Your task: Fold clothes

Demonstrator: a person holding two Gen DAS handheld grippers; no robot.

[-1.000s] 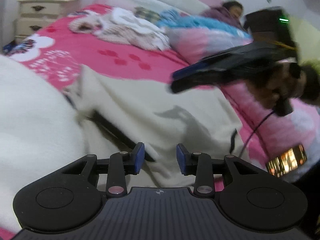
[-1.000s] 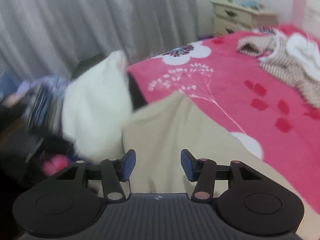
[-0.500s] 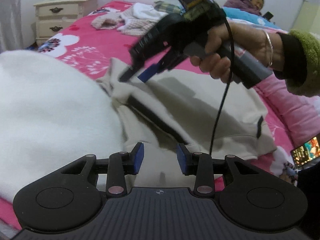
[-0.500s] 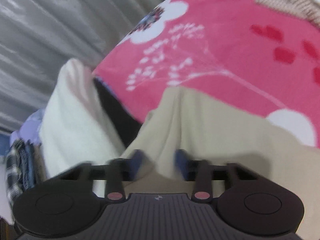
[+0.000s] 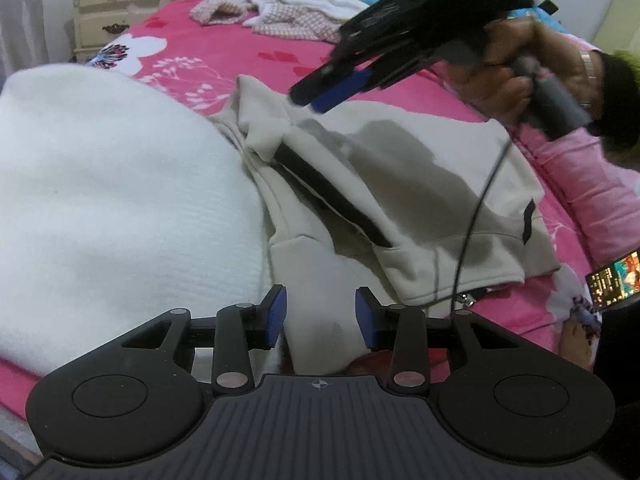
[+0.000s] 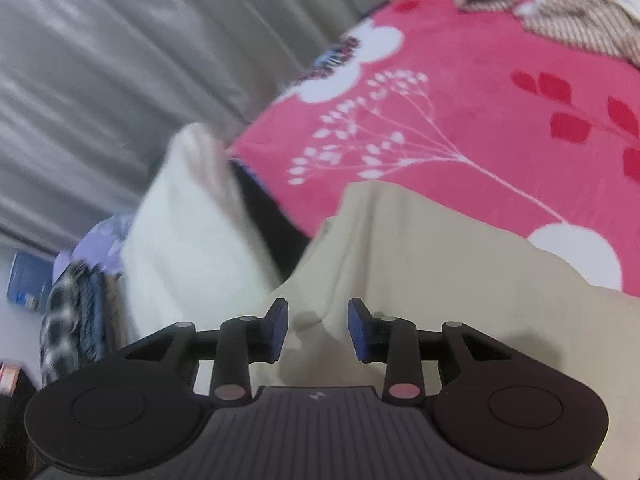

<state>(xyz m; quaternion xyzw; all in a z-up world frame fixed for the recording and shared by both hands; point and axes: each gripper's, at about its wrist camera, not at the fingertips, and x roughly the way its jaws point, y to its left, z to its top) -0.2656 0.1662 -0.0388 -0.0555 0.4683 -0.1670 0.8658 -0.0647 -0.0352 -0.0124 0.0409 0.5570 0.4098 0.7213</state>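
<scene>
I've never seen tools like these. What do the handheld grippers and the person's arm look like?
Each gripper is black with two blue-padded fingers and a ribbed body: left gripper, right gripper. A thin black cable hangs from the right one. The wrist wears a bracelet and a fuzzy green sleeve.

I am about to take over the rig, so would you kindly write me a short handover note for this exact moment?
Left gripper: jaws apart, a fold of the beige garment between them at its near edge; no clear grip.
Right gripper: jaws opening over a beige ridge at the garment's far corner, pads not pressing it.
Things: garment spread on the pink bed, partly bunched along its dark strip; white blanket beside it; more clothes heaped further up the bed.
Done: nothing neatly folded yet.
Left: grasp the edges, fold the garment, then the heap.
</scene>
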